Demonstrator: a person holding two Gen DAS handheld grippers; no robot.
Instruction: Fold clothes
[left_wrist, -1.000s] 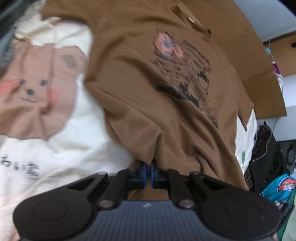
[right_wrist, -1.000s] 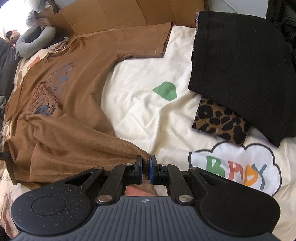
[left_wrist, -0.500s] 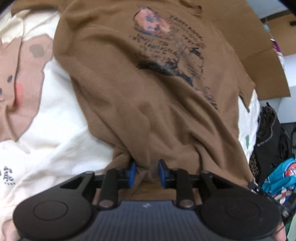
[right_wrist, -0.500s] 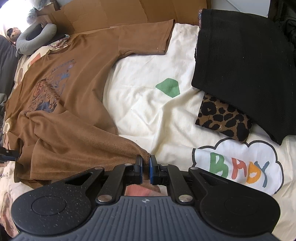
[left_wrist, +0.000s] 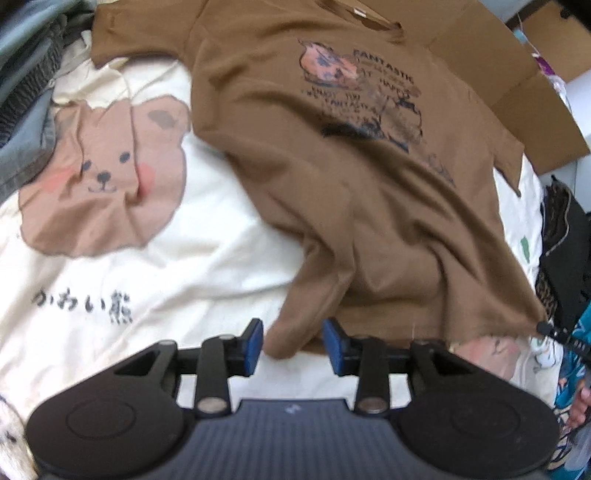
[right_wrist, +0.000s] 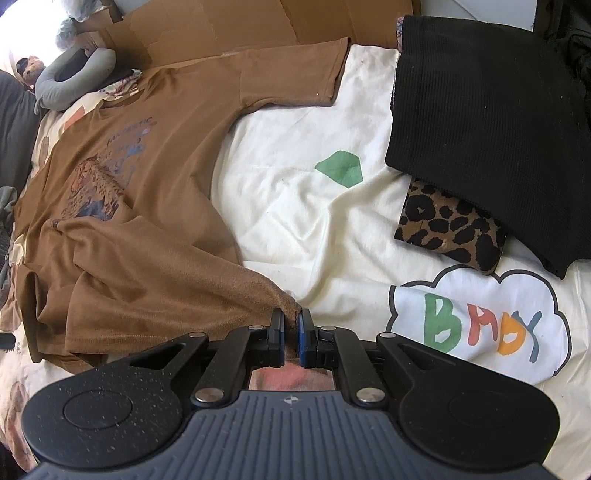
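A brown printed T-shirt (left_wrist: 354, 158) lies spread on a cream bedsheet (left_wrist: 207, 258), its bottom part bunched and wrinkled. My left gripper (left_wrist: 292, 341) is above the shirt's lower left corner. Its jaws are opening, and the corner lies loose between the blue pads (left_wrist: 254, 339) without being pressed. In the right wrist view the same T-shirt (right_wrist: 147, 177) stretches away to the left. My right gripper (right_wrist: 291, 326) is shut on the shirt's lower right corner, pinching the brown cloth just above the bedsheet (right_wrist: 295, 206).
A folded black garment (right_wrist: 491, 122) lies on a leopard-print one (right_wrist: 450, 229) at the right. Flattened cardboard (right_wrist: 258, 26) lines the far side. A grey neck pillow (right_wrist: 70, 77) sits far left. Dark and grey clothes (left_wrist: 26, 85) pile at the left edge.
My left gripper has let go of the shirt's corner and its jaws have spread apart; it has drawn back, so more sheet shows. My right gripper stays shut on its corner.
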